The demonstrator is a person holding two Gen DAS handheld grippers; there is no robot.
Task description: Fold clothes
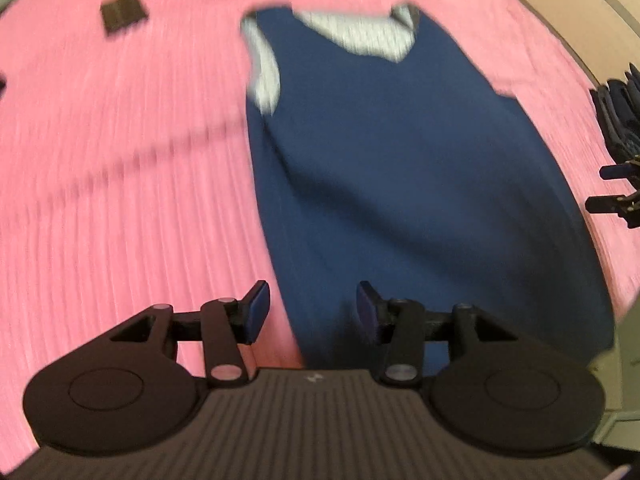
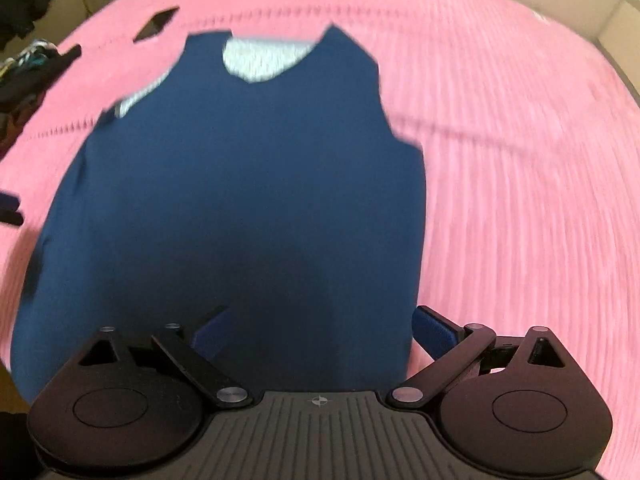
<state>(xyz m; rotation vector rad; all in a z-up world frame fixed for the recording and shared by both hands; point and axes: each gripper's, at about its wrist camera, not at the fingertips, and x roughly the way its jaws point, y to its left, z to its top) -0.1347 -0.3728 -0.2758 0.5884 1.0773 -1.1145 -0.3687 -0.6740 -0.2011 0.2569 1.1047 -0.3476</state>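
A navy sleeveless top (image 1: 400, 168) with a pale grey lining at the neck and armhole lies flat on the pink ribbed bedspread (image 1: 120, 200), neck at the far end. My left gripper (image 1: 312, 308) hovers open over the top's near left hem edge, one pad over pink, the other over navy cloth. In the right wrist view, the same top (image 2: 240, 184) fills the middle. My right gripper (image 2: 322, 330) stands wide open over its near right corner, nothing pressed between the pads. Both views are blurred by motion.
A small dark square object (image 1: 124, 12) lies on the bedspread far left of the top. A heap of dark clothes (image 2: 24, 72) sits at the bed's left side in the right wrist view. The bedspread (image 2: 520, 200) spreads wide to the right.
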